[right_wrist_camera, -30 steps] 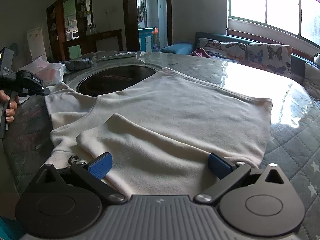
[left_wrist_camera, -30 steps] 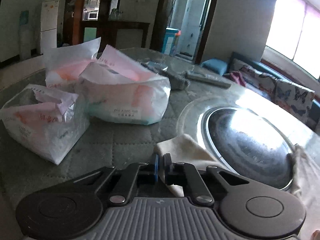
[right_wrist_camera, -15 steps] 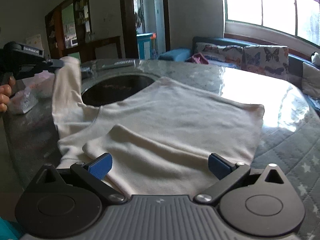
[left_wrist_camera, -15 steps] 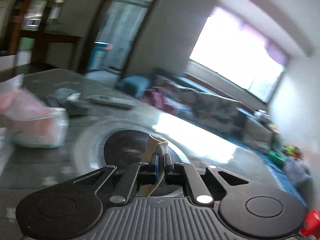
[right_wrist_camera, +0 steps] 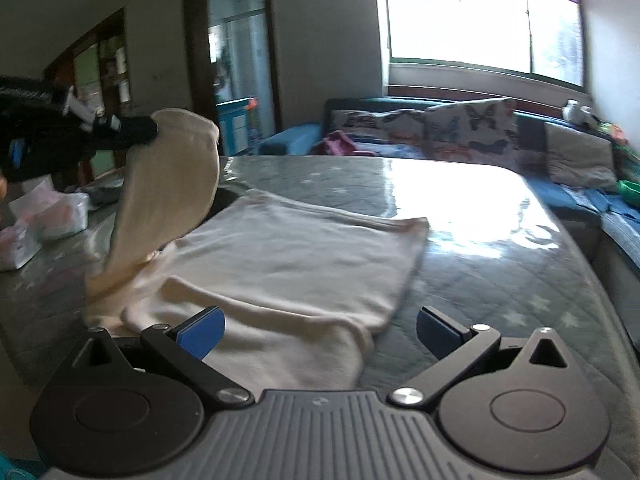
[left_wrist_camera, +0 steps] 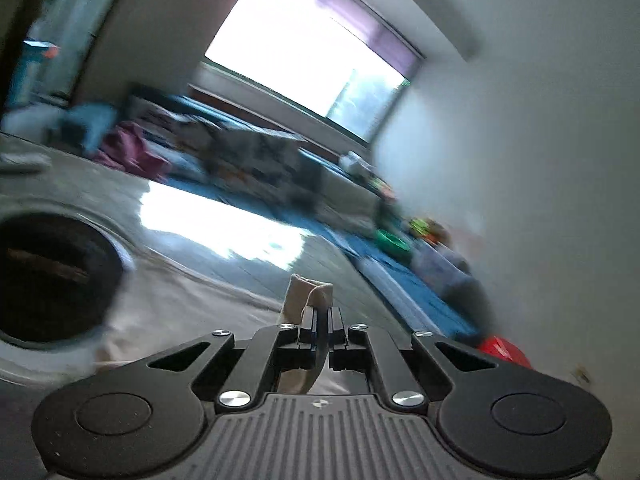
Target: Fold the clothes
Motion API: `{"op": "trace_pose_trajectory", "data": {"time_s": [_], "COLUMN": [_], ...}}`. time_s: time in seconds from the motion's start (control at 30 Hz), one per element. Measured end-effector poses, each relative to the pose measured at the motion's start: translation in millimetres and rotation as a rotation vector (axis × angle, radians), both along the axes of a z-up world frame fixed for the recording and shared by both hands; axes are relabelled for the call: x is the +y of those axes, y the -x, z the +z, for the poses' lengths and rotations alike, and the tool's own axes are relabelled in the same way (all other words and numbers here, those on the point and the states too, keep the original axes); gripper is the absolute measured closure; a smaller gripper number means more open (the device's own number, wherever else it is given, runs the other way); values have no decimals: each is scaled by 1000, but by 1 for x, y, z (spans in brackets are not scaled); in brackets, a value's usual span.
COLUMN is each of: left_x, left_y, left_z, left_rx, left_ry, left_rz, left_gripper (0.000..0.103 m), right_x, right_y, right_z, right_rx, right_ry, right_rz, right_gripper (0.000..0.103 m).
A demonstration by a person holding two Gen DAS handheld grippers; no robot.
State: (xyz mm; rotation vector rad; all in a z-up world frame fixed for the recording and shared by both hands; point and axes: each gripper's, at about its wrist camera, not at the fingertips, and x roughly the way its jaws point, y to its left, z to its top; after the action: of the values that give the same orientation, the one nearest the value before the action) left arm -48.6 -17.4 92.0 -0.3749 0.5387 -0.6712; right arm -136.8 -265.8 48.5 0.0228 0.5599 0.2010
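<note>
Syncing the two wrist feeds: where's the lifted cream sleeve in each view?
Left wrist: sleeve sits bottom centre, pinched in the closed left tongs.
Right wrist: sleeve hangs at left, lifted off the table by the left tongs.
Shared landmark: the bright window.

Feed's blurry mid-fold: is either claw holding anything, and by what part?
The left claw is shut on the cream shirt, pinching its sleeve end, lifted off the table. The right claw is open, holding nothing.
</note>
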Motion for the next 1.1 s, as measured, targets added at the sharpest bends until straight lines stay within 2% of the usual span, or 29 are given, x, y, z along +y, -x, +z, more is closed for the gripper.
{"op": "trace_pose_trajectory", "data": {"time_s": [0.27, 0.37, 0.47, 0.6, 0.73, 0.77, 1.0, 1.1], "left_x": [-45, -55, -40, -21, 12, 19, 49, 52], "left_y": [-4, -2, -1, 0, -10, -12, -19, -16], "left_z": [-38, -47, -49, -50, -61, -65, -87, -85], "left_rx": [100, 108, 77, 35, 65, 74, 145, 126], "left_ry": [-27, -102, -159, -235, -308, -322, -405, -411], "left_rz": [-249, -271, -224, -160, -23, 0, 61, 53], "left_gripper": [96, 91, 85, 85, 85, 85, 86, 86], "right_x": [-32, -37, -35, -20, -1, 4, 38, 44], "right_y": [9, 9, 9, 8, 0, -2, -16, -21], "right_z": [-2, 0, 4, 14, 19, 19, 2, -13], "right_rx": [7, 3, -8, -38, -34, -30, 39, 98], "right_ry": [-20, -33, -29, -8, -48, -58, -27, -8], "right_rz": [-116, -137, -134, -74, 29, 55, 208, 231], "right_gripper": [0, 0, 0, 2, 17, 24, 37, 41]}}
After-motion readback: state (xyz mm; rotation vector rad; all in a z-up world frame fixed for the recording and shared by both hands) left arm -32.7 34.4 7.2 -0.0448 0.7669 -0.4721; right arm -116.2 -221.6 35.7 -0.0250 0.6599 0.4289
